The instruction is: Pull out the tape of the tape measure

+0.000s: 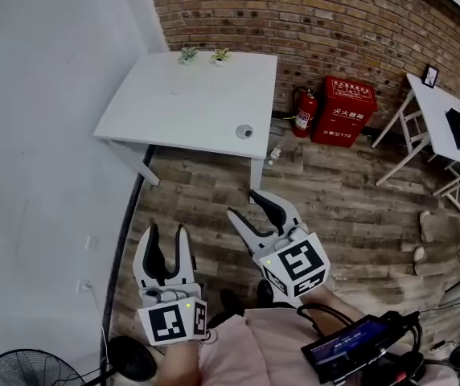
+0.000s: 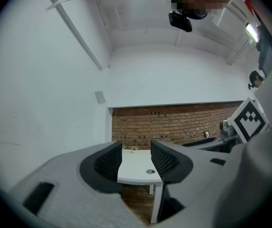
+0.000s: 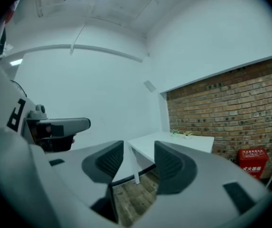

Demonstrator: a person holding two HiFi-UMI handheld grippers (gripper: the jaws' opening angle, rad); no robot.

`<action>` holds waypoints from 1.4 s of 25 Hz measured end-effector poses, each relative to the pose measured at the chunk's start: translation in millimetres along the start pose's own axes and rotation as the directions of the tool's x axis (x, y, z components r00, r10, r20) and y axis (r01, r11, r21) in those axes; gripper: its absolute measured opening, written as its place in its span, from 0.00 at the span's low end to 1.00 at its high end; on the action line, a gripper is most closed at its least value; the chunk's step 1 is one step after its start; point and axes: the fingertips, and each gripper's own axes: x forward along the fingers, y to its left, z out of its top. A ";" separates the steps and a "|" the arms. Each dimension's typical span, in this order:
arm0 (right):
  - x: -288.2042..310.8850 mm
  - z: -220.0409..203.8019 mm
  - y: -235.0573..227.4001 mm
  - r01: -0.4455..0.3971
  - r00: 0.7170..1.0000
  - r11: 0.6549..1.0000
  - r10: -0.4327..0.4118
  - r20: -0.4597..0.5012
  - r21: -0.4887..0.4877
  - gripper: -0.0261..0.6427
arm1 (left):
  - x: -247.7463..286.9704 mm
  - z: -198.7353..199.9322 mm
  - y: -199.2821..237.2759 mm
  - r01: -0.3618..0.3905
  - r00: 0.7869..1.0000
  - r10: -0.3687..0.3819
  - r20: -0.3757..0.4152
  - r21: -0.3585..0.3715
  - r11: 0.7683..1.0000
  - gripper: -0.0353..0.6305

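Observation:
A small round grey object (image 1: 244, 131), perhaps the tape measure, lies near the front edge of a white table (image 1: 190, 95) across the room; it also shows far off between the left jaws (image 2: 150, 171). My left gripper (image 1: 166, 232) is held low over the wooden floor, well short of the table, jaws apart and empty (image 2: 136, 158). To its right is my right gripper (image 1: 244, 203), a little nearer the table, also open with nothing between its fingers (image 3: 138, 158). Neither touches anything.
Two small potted plants (image 1: 204, 55) stand at the table's far edge by the brick wall. A fire extinguisher (image 1: 304, 111) and a red cabinet (image 1: 344, 111) sit right of the table. Another white table (image 1: 443, 107) stands at far right, a fan (image 1: 29, 368) at bottom left.

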 end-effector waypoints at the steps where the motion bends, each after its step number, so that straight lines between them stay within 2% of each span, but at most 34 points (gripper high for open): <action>1: -0.7 0.0 -3.0 -0.004 1.000 1.000 0.004 0.001 -0.006 0.35 | 1.1 -0.5 -3.0 -0.003 1.000 0.003 -0.002 0.000 1.000 0.35; 8: 1.4 -10.0 -27.0 -0.019 1.000 1.000 0.019 -0.020 -0.016 0.35 | 10.8 -16.5 -18.8 -0.015 1.000 0.014 -0.028 -0.005 1.000 0.33; 14: 26.3 -12.2 -41.0 -0.018 0.999 1.000 0.018 -0.034 -0.020 0.35 | 33.2 -26.1 -4.4 -0.029 0.999 0.029 -0.041 -0.009 1.000 0.32; 18: 61.0 -21.2 -49.0 -0.007 0.999 1.000 0.006 -0.053 -0.014 0.35 | 57.1 -42.9 23.5 -0.045 0.997 0.044 -0.061 -0.021 0.999 0.32; 24: 137.3 -18.1 -65.2 0.011 0.998 1.000 -0.013 -0.068 -0.025 0.35 | 120.3 -58.2 76.6 -0.032 0.997 0.028 -0.073 -0.045 0.998 0.32; 35: 261.7 31.8 -79.4 0.049 0.998 0.997 -0.050 -0.026 -0.059 0.34 | 222.3 -35.4 167.6 -0.003 1.000 0.003 -0.010 -0.037 0.999 0.32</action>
